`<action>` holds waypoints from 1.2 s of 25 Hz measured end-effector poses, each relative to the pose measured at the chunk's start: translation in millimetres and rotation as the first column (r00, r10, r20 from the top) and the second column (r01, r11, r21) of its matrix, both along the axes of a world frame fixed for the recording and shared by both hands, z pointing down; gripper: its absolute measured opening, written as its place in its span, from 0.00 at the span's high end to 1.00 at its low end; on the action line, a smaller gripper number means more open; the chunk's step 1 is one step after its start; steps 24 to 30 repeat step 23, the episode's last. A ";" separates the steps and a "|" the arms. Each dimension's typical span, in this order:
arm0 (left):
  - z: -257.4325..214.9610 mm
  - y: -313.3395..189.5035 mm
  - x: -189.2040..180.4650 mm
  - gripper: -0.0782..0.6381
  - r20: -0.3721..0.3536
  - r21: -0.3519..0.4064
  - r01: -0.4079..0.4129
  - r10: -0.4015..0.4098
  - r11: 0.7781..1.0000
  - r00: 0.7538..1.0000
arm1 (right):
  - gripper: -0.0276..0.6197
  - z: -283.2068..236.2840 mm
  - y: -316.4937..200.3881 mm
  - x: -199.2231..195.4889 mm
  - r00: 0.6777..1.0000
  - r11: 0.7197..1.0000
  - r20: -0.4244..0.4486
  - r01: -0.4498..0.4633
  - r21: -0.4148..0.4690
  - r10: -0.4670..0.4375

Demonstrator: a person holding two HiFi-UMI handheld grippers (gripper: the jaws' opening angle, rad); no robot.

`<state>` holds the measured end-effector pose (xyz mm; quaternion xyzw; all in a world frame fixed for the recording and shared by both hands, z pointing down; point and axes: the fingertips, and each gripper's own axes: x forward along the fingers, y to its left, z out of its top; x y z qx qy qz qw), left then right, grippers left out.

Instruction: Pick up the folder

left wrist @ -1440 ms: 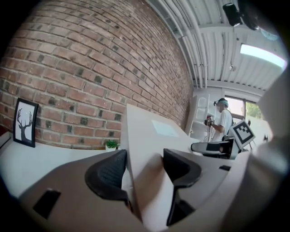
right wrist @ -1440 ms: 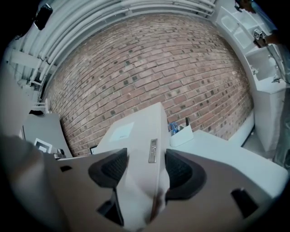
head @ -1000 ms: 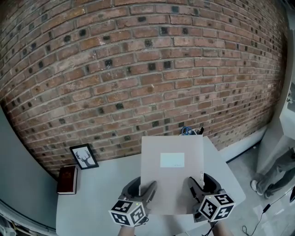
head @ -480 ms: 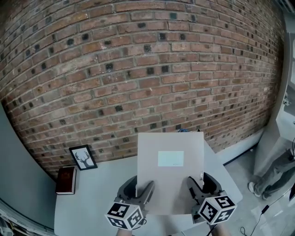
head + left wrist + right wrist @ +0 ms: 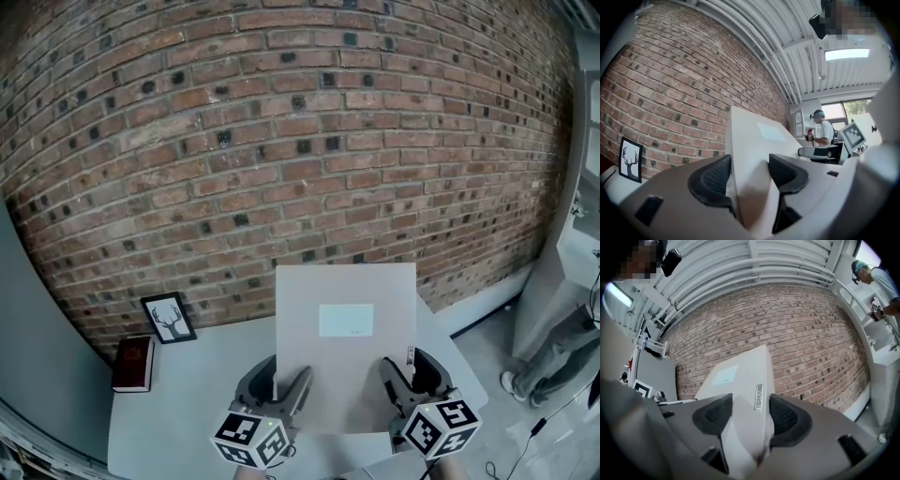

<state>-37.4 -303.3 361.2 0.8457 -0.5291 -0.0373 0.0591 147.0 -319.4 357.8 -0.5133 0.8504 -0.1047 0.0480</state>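
A flat grey folder (image 5: 345,347) with a pale label is held level above the white table (image 5: 202,380), its far edge against the brick wall. My left gripper (image 5: 279,382) is shut on its near left edge and my right gripper (image 5: 409,369) grips its near right edge. In the left gripper view the folder (image 5: 754,138) runs between the two dark pads (image 5: 711,180) of the left gripper (image 5: 749,172). In the right gripper view the folder's spine (image 5: 743,376), with a small metal tag, sits between the pads of the right gripper (image 5: 750,417), whose jaws are closing a little on it.
A framed deer picture (image 5: 170,319) leans on the brick wall (image 5: 281,141) at the table's back left, with a dark red book (image 5: 133,364) beside it. At the right edge stand a white cabinet (image 5: 581,244) and a person's legs (image 5: 553,352).
Both grippers and the folder have risen a little, so the folder now covers the table's back edge and the cables behind it. The grip looks the same.
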 end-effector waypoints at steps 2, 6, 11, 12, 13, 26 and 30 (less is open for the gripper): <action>-1.9 2.8 1.2 0.53 0.000 0.005 -0.001 0.001 1.000 1.000 | 0.57 -1.4 3.0 1.4 1.000 1.000 0.000 -0.001 0.007 0.001; -4.6 5.9 3.8 0.53 -0.001 0.014 -0.004 0.004 1.000 1.000 | 0.57 -4.2 7.1 4.0 1.000 1.000 0.003 -0.006 0.013 0.005; -6.6 9.5 4.8 0.53 -0.002 0.024 -0.008 0.008 1.000 1.000 | 0.57 -5.4 11.6 5.2 1.000 1.000 0.006 -0.013 0.019 0.013; -7.5 9.9 4.8 0.53 -0.003 0.026 -0.009 0.009 1.000 1.000 | 0.57 -6.2 12.3 5.3 1.000 1.000 0.007 -0.015 0.021 0.015; -8.4 10.4 4.7 0.53 -0.003 0.028 -0.010 0.010 1.000 1.000 | 0.57 -7.0 13.0 5.3 1.000 1.000 0.007 -0.016 0.023 0.016; -13.2 12.1 0.1 0.53 -0.009 0.044 -0.014 0.014 0.999 1.000 | 0.57 -13.3 16.3 0.8 1.000 0.998 0.006 -0.025 0.050 0.025; -13.2 12.1 0.1 0.53 -0.009 0.044 -0.014 0.014 0.999 1.000 | 0.57 -13.3 16.3 0.8 1.000 0.998 0.006 -0.025 0.050 0.025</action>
